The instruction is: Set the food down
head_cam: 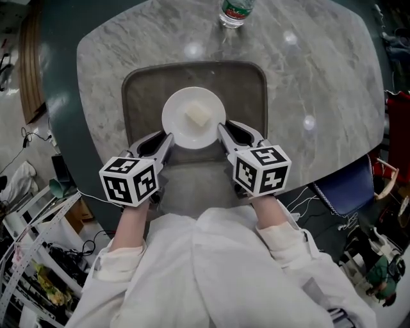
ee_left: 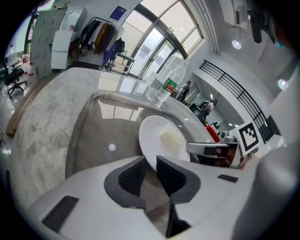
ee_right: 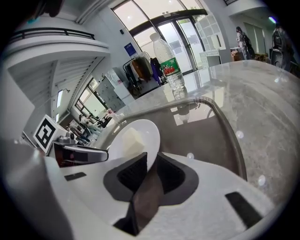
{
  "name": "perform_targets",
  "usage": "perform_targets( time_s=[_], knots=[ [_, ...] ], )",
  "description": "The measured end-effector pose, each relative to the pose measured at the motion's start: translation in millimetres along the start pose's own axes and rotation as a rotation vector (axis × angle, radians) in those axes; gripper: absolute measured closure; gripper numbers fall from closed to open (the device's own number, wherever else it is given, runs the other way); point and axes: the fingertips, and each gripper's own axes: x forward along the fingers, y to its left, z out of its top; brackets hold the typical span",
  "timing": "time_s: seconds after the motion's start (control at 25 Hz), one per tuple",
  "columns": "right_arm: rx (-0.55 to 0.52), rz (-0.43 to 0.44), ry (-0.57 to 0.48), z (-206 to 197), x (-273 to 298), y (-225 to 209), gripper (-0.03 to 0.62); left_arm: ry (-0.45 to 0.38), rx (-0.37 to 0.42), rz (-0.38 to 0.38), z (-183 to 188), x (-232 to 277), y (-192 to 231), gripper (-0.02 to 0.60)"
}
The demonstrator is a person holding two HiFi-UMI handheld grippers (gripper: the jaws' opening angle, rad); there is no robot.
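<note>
Grey-veined marble forms the tabletop [head_cam: 320, 77], which carries a dark rectangular tray [head_cam: 136, 90] and, beyond the tray's far edge, a clear water bottle [head_cam: 234, 11]. A white plate [head_cam: 179, 125] sits centred over the tray, with the food [head_cam: 198, 115], 1 pale block, at its middle. The left gripper [head_cam: 168, 139] is closed on the plate's left rim and the right gripper [head_cam: 221, 130] is closed on its right rim. Each gripper view shows the thin rim pinched between 2 ribbed pads [ee_left: 131, 174] with no gap. Holding opposite edges is judged to keep the plate level, to stop the food sliding, and to keep the jaws clear of the food. The position over the middle of the tray suggests that the tray is the intended set-down place. The head view gives the plan layout: the plate lies inside the tray border, with the 2 grippers placed symmetrically. That view does not show height, so it cannot tell whether the plate's base touches the tray. The gripper views supply a low, side-on angle. They show the opposite gripper across the plate, the tray's raised rim, and the bottle upright behind. Even there the jaws hide the plate's underside, so contact with the tray is undetermined.
</note>
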Motion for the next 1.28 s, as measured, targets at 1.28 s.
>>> perform_targets(
  time_s=[1.28],
  knots=[
    [-0.02, 0.124, -0.42, -25.4, -123.7, 96.2, 0.589, -0.307, 0.108, -0.17, -50.4, -112.8, -45.0, 0.512]
  ],
)
